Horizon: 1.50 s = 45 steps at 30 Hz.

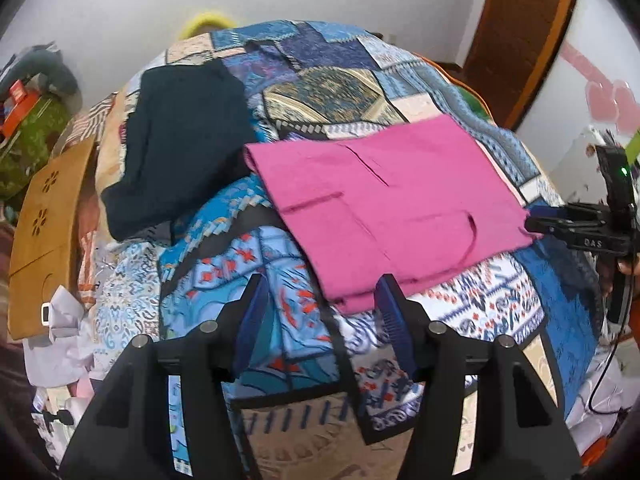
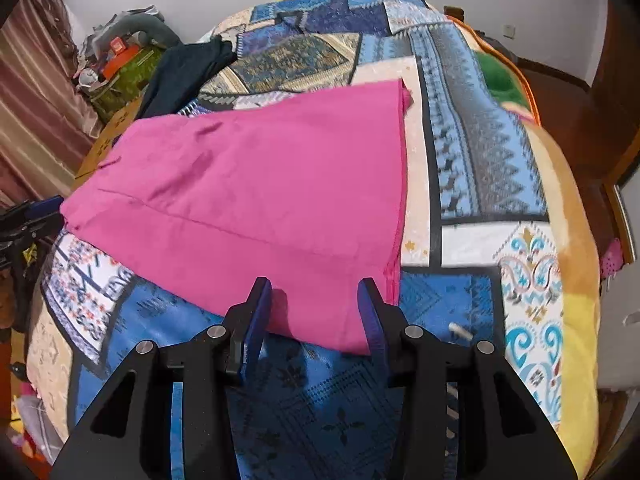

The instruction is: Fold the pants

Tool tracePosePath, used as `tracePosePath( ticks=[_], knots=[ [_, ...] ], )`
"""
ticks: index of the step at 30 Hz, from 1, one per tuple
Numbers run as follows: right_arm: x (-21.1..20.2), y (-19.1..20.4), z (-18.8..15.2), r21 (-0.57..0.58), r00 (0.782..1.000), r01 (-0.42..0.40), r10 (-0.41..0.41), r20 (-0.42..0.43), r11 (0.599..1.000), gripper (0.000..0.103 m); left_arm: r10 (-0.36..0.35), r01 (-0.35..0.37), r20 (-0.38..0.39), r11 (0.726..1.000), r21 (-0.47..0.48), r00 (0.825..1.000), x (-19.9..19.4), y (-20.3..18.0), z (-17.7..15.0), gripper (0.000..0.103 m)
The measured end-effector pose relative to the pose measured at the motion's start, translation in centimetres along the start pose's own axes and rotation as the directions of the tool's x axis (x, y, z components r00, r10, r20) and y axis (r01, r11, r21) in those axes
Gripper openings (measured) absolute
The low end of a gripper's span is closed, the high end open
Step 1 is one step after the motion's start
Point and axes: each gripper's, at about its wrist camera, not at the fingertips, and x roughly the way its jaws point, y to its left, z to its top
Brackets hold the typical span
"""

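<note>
Pink pants (image 1: 392, 208) lie folded flat on a patchwork bedspread (image 1: 328, 92). My left gripper (image 1: 320, 292) hovers open at their near corner; the cloth's edge reaches its right finger (image 1: 390, 300), with nothing pinched. In the right wrist view the pants (image 2: 256, 200) fill the middle. My right gripper (image 2: 314, 292) is open, its jaws standing apart over the near edge of the cloth, which lies flat between them. From the left wrist view the right gripper (image 1: 560, 226) sits at the pants' right corner. The left gripper (image 2: 32, 216) shows at the pants' left edge.
A dark navy garment (image 1: 180, 148) lies folded at the bed's far left, also seen as the navy garment (image 2: 188, 68). A wooden board (image 1: 44, 232) and clutter (image 1: 28, 120) stand left of the bed. A brown door (image 1: 520, 40) is behind, a curtain (image 2: 32, 100) at the left.
</note>
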Motion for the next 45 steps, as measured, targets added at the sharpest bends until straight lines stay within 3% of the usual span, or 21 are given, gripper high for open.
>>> tracePosePath(
  ticks=[10, 19, 24, 30, 33, 36, 37, 42, 45],
  knots=[
    [-2.2, 0.7, 4.1, -0.061, 0.991, 0.036, -0.028, 0.131, 0.998, 0.044, 0.035, -0.031, 0.057, 0.996, -0.082, 0.998, 0.9, 3.5, 5.6, 0.058],
    [-0.3, -1.3, 8.9, -0.037, 0.984, 0.064, -0.056, 0.167, 0.997, 0.044, 0.029, -0.032, -0.022, 0.989, -0.145, 0.999, 6.4, 6.0, 9.7, 0.048],
    [2.3, -3.4, 11.6, -0.012, 0.986, 0.086, -0.084, 0.143, 0.996, 0.044, -0.011, -0.004, -0.082, 0.984, -0.181, 0.997, 9.8, 6.8, 10.7, 0.034],
    [6.4, -5.7, 14.4, 0.003, 0.99, 0.112, -0.112, 0.088, 0.994, 0.044, -0.068, 0.044, -0.114, 0.98, -0.196, 0.991, 11.9, 6.5, 11.0, 0.026],
    [8.4, -6.6, 15.5, 0.007, 0.989, 0.117, -0.117, 0.087, 0.993, 0.044, -0.06, 0.04, -0.116, 0.985, -0.166, 0.991, 12.5, 5.8, 10.8, 0.011],
    [9.9, -7.1, 15.9, 0.019, 0.992, 0.095, -0.096, 0.082, 0.995, 0.044, -0.057, 0.042, -0.107, 0.989, -0.141, 0.993, 12.7, 5.3, 10.4, 0.004],
    [10.3, -7.2, 16.1, 0.024, 0.993, 0.085, -0.087, 0.074, 0.996, 0.043, -0.051, 0.037, -0.1, 0.991, -0.132, 0.994, 12.6, 5.2, 10.3, 0.004],
    [11.6, -6.9, 15.9, -0.016, 0.991, 0.115, -0.114, 0.065, 0.993, 0.008, 0.003, -0.006, -0.064, 0.999, -0.051, 0.998, 12.1, 4.2, 10.0, 0.003],
    [11.7, -6.7, 15.8, -0.046, 0.988, 0.145, -0.142, 0.058, 0.988, 0.005, 0.067, -0.066, -0.056, 0.998, 0.013, 0.996, 12.0, 3.5, 9.7, 0.003]
  ],
)
